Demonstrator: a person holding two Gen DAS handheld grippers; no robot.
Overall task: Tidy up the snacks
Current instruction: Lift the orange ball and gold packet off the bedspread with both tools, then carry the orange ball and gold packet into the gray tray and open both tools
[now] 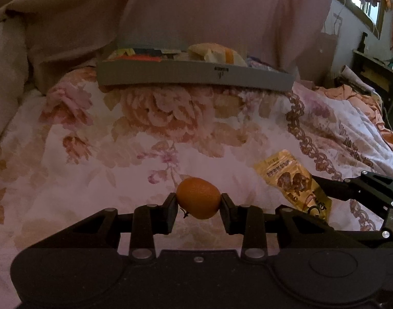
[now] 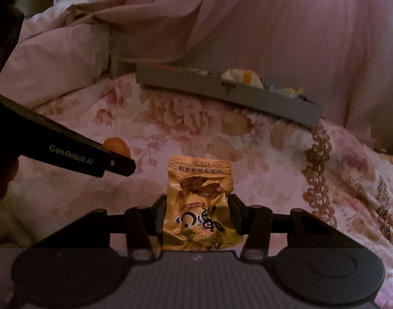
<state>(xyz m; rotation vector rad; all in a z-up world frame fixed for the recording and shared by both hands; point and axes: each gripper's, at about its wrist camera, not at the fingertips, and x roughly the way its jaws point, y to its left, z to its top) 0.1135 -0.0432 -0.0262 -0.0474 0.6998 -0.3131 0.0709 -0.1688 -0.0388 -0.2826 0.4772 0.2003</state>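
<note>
Left tool (image 1: 198,202) clamped on small orange fruit (image 1: 198,197); right tool (image 2: 197,217) gripping gold snack packet (image 2: 200,203), both above floral bed (image 1: 93,154). Beyond: grey tray (image 1: 170,76) holding assorted snack wrappers (image 1: 212,52).

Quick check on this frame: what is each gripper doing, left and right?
Left gripper: closed on a small orange fruit.
Right gripper: closed on a gold snack packet.
</note>
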